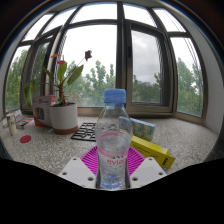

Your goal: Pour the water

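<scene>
A clear water bottle (113,140), blue-capped and upright, stands gripped between the gripper's (112,172) pink pads at six o'clock — held vertical, apparently to keep water in before pouring — potted plant (62,105) at ten o'clock.

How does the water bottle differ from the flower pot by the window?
The water bottle is clear plastic with a blue cap; the flower pot is white and opaque. The bottle stands between the fingers of the claw; the pot sits beyond, holding a plant. The bottle is slim, the pot squat. Both stand upright.
</scene>
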{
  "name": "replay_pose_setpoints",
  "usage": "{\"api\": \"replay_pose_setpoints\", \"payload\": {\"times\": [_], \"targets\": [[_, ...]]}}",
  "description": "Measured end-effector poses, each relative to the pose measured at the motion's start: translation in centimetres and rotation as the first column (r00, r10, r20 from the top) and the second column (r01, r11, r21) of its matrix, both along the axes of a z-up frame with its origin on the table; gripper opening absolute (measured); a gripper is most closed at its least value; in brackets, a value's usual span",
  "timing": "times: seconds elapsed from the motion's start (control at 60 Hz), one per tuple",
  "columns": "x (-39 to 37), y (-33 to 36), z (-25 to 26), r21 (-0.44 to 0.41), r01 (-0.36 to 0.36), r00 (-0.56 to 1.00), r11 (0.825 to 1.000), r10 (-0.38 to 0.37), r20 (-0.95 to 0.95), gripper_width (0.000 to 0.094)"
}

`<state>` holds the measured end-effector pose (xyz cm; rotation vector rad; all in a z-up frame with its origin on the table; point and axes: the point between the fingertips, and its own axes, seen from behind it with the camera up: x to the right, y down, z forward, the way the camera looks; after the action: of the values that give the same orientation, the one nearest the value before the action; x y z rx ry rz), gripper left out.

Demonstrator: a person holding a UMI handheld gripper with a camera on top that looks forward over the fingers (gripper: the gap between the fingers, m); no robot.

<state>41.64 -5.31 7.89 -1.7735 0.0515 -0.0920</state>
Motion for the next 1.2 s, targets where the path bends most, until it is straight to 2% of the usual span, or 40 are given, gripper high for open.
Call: {"api": "replay_pose_setpoints", "payload": {"times": [0.033,0.217,0.333,0.5,0.583,0.633,0.717,0.85,0.917,0.967,0.983,1.083,1.2], "targets": [[0.1,-0.1,0.1,0.004,0.009,1.000,1.000,-0.009,0.010,0.0294],[-0.1,0.0,0.9,0.006,0.078,0.996,0.997,-0.079,0.048,0.0294],[-0.6,0.4,4.5,0.055,0.147,0.978,0.988,-0.153,0.139,0.0295],[-4.5,2.4,14.9,0.201,0.250,0.848,0.947,-0.314,0.426,0.0293],[-9.2,4.0,21.6,0.303,0.245,0.698,0.921,-0.384,0.604,0.0293],[-13.0,4.9,25.4,0.357,0.208,0.599,0.911,-0.407,0.689,0.0293],[-21.0,6.8,30.4,0.415,0.098,0.407,0.905,-0.416,0.813,0.0293],[-34.4,10.1,35.0,0.411,-0.128,0.043,0.902,-0.409,0.911,0.0293],[-41.7,11.5,34.5,0.351,-0.250,-0.150,0.902,-0.394,0.907,0.0293],[-46.6,12.5,33.4,0.287,-0.337,-0.287,0.897,-0.388,0.876,0.0294],[-48.3,13.5,31.6,0.268,-0.364,-0.327,0.892,-0.392,0.860,0.0294],[-55.4,14.7,27.2,0.084,-0.453,-0.565,0.887,-0.359,0.743,0.0295],[-60.7,15.6,21.4,-0.063,-0.515,-0.698,0.855,-0.375,0.610,0.0295]]}}
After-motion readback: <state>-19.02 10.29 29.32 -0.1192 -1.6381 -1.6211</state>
